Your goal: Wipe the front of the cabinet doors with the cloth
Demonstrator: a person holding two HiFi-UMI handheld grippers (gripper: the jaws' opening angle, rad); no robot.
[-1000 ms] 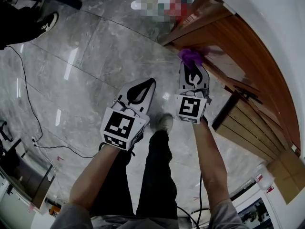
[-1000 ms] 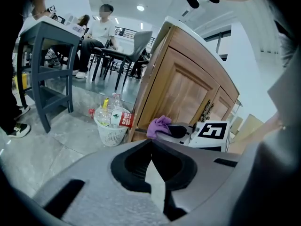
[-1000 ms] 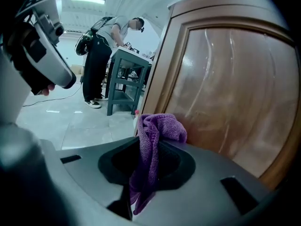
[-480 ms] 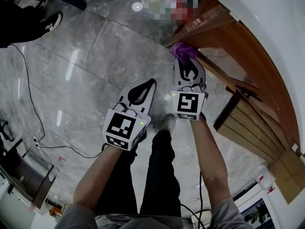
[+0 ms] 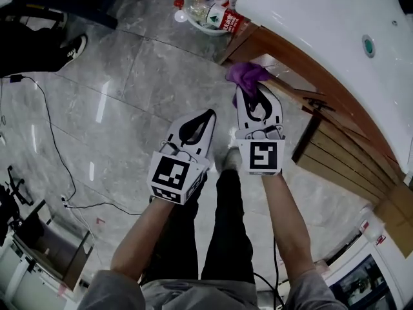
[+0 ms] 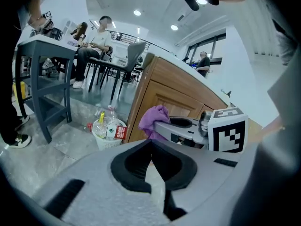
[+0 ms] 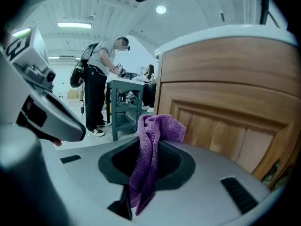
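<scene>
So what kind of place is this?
Probably an open office or workshop room: a wooden cabinet under a white counter, polished grey floor tiles, and grey tables with people at them.

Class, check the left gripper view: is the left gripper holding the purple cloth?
No, the left gripper is shut on nothing; the purple cloth is clamped in the right gripper.

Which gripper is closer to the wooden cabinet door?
Right. The right gripper holds the purple cloth by the cabinet door; the left gripper hangs over the floor, farther off.
</scene>
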